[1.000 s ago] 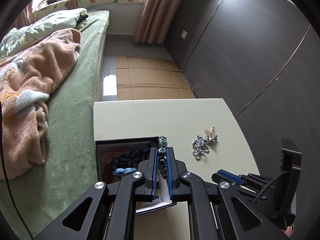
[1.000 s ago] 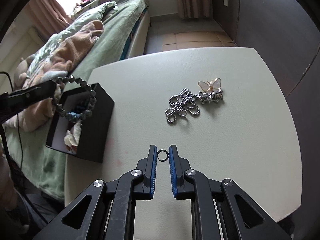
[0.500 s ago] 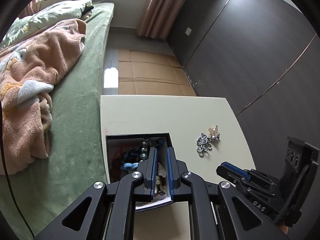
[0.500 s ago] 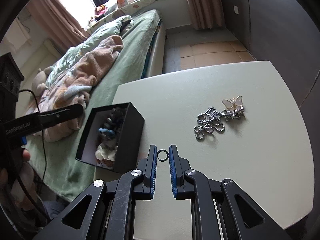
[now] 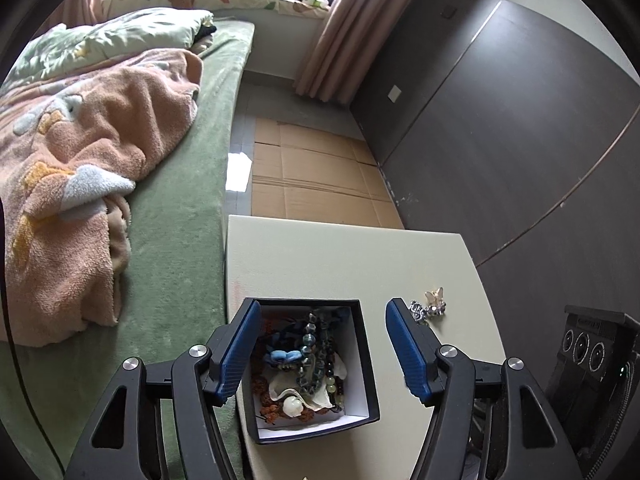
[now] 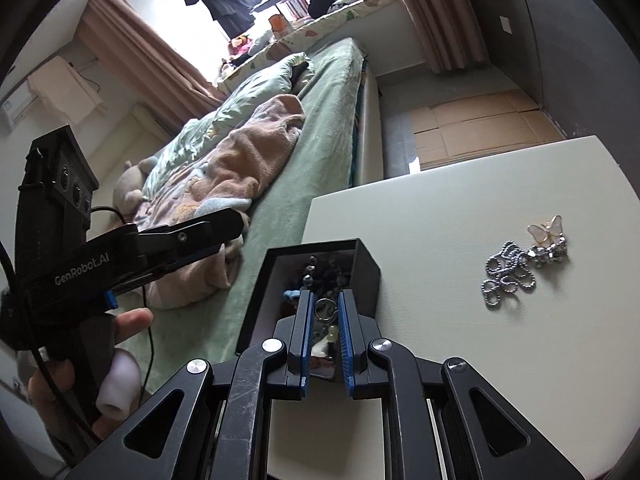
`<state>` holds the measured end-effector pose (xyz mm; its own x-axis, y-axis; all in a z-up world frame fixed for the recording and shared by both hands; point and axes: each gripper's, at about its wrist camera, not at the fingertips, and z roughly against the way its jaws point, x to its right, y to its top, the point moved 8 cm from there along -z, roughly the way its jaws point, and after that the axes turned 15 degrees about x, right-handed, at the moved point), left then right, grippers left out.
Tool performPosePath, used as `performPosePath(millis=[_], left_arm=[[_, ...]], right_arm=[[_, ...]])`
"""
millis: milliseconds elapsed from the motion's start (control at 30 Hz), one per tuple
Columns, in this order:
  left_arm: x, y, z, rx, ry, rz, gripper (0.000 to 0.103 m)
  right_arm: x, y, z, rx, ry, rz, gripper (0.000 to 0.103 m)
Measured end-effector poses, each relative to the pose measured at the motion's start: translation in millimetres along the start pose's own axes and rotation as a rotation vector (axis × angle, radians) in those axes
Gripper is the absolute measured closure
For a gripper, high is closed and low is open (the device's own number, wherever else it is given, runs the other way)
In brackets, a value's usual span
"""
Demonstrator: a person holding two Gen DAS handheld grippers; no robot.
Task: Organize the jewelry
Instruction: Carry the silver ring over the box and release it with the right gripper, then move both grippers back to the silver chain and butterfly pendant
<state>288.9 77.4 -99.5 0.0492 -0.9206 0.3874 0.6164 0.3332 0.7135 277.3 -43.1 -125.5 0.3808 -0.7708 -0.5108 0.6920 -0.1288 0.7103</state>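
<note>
A black jewelry box [image 5: 368, 364] [image 6: 366, 270] with a white lining sits at the table's left edge, holding beaded bracelets [image 5: 310, 344], a shell and a pearl. My left gripper [image 5: 322, 320] is open and empty above the box. My right gripper [image 6: 325, 306] is shut on a small metal ring [image 6: 325, 307] and holds it over the box. A silver chain [image 6: 506, 276] and a butterfly brooch [image 6: 548, 232] [image 5: 435, 298] lie on the table to the right.
The cream table [image 6: 460, 208] [image 5: 340, 256] stands beside a green bed [image 5: 180, 208] with a peach blanket [image 5: 80, 160]. A dark wall [image 5: 500, 120] runs on the right. Cardboard [image 5: 316, 176] covers the floor beyond the table.
My left gripper opened and the beaded bracelet dropped into the box. My right gripper moved left with the ring, from over the table to above the box.
</note>
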Motion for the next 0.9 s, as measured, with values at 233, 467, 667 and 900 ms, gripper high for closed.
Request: performPosePath(millis=[233, 467, 667, 900], left_arm=[[-6.2, 7.6, 2.1, 0.026, 0.006, 0.039, 0.037], [10.0, 8.2, 0.0, 0.035, -0.009, 0.023, 0.037], [31.5, 1.4, -8.8, 0.018, -0.020, -0.012, 0.037], [64.5, -12.9, -25.9, -0.021, -0.041, -0.078, 0.037]], right_arm=[[-20.8, -11.8, -16.1, -0.055, 0.048, 0.005, 0.086], [8.4, -2.8, -1.7, -0.033, -0.008, -0.055, 0.066], [27.1, 8.2, 20.8, 0.014, -0.043, -0.083, 0.066], [69.4, 25.4, 49.3, 0.077, -0.121, -0.169, 0.066]])
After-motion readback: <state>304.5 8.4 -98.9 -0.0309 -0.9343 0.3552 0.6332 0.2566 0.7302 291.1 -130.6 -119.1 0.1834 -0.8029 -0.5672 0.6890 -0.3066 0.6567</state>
